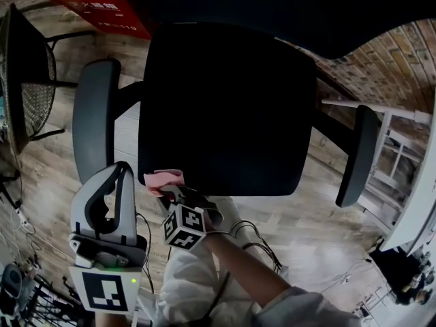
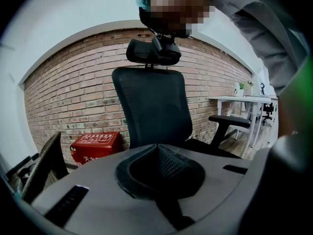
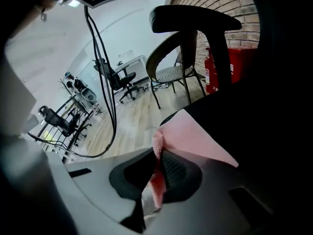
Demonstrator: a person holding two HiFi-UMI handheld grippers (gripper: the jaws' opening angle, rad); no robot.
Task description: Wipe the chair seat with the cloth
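The black chair seat (image 1: 225, 107) fills the middle of the head view. A pink cloth (image 1: 163, 178) lies on its front left corner, and my right gripper (image 1: 172, 191) is shut on the cloth's near edge. In the right gripper view the cloth (image 3: 195, 136) spreads out over the dark seat from the closed right gripper (image 3: 159, 163). My left gripper (image 1: 117, 172) hangs off the seat, just below the chair's left armrest (image 1: 95, 114). In its own view the left gripper (image 2: 157, 153) is shut on nothing and faces the chair's backrest (image 2: 151, 106).
The right armrest (image 1: 357, 155) juts out beside a white desk frame (image 1: 395, 142). A red box (image 1: 95, 2) stands behind the chair by the brick wall. A mesh side chair (image 1: 27, 80) is at the far left. Cables (image 1: 259, 240) trail over the wooden floor near me.
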